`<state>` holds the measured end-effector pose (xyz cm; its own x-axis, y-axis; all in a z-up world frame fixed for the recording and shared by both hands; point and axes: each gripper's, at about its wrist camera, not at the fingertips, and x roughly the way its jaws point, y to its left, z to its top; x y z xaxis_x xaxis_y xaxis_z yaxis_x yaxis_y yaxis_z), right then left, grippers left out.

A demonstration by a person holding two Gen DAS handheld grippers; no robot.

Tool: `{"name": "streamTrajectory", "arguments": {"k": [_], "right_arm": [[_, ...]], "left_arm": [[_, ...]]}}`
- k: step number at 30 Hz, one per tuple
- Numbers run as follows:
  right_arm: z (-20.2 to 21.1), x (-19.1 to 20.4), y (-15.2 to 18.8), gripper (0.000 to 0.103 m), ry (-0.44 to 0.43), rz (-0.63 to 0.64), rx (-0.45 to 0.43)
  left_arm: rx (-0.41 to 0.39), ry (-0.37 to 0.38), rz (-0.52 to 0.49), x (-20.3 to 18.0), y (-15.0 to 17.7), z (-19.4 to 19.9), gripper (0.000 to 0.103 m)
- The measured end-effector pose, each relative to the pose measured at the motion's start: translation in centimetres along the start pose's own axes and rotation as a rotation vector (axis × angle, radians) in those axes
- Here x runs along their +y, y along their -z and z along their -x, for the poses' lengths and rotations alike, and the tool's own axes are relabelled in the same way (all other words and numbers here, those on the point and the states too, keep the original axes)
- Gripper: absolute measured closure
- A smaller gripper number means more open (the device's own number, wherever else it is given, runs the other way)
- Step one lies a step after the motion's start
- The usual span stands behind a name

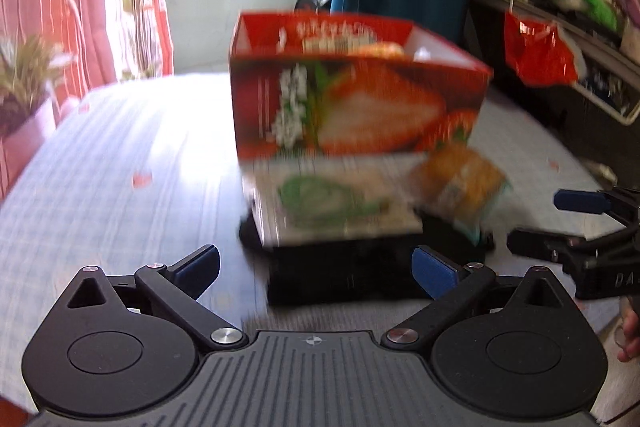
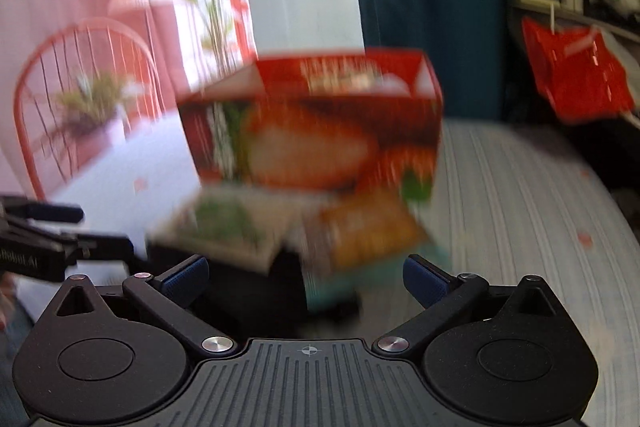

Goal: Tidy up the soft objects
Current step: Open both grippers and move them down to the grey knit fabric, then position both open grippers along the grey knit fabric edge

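Blue-padded fingers (image 1: pixel 434 273) of both grippers gape empty before an orange soft snack packet (image 1: pixel 460 183) lying beside a green-swirl packet (image 1: pixel 332 201) below the red strawberry-print cardboard box (image 1: pixel 356 99) on the striped tabletop (image 1: pixel 120 163); a hurried grab risks crushing it.

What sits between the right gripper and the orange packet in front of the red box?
Nothing visible. The right gripper is open with the orange packet directly ahead of its fingers, at the foot of the red box. Motion blur hides fine detail.
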<state>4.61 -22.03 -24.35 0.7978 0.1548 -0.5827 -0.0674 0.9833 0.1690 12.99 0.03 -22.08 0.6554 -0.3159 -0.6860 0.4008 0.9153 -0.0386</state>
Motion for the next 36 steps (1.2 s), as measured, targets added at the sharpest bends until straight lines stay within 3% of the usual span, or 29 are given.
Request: {"name": "streamTrajectory", "arguments": {"k": [6, 14, 21, 31, 36], "right_arm": [[0.2, 0.6, 3.3, 0.000, 0.022, 0.031, 0.144], [-1.5, 0.9, 4.2, 0.000, 0.027, 0.050, 0.234], [-2.6, 1.1, 4.5, 0.000, 0.028, 0.090, 0.211], [-4.8, 1.5, 3.2, 0.000, 0.061, 0.159, 0.140], [-5.1, 1.1, 3.5, 0.000, 0.057, 0.127, 0.096]], "left_arm": [[0.057, -0.028, 0.010, -0.2, 2.4, -0.9, 0.000], [0.128, -0.023, 0.034, -0.1, 3.7, -2.5, 0.000], [0.146, -0.020, 0.068, 0.3, 4.2, -3.4, 0.000], [0.169, -0.094, 0.049, -0.2, 2.0, -6.0, 0.000], [0.138, -0.100, 0.046, -0.1, 2.2, -6.3, 0.000]]}}
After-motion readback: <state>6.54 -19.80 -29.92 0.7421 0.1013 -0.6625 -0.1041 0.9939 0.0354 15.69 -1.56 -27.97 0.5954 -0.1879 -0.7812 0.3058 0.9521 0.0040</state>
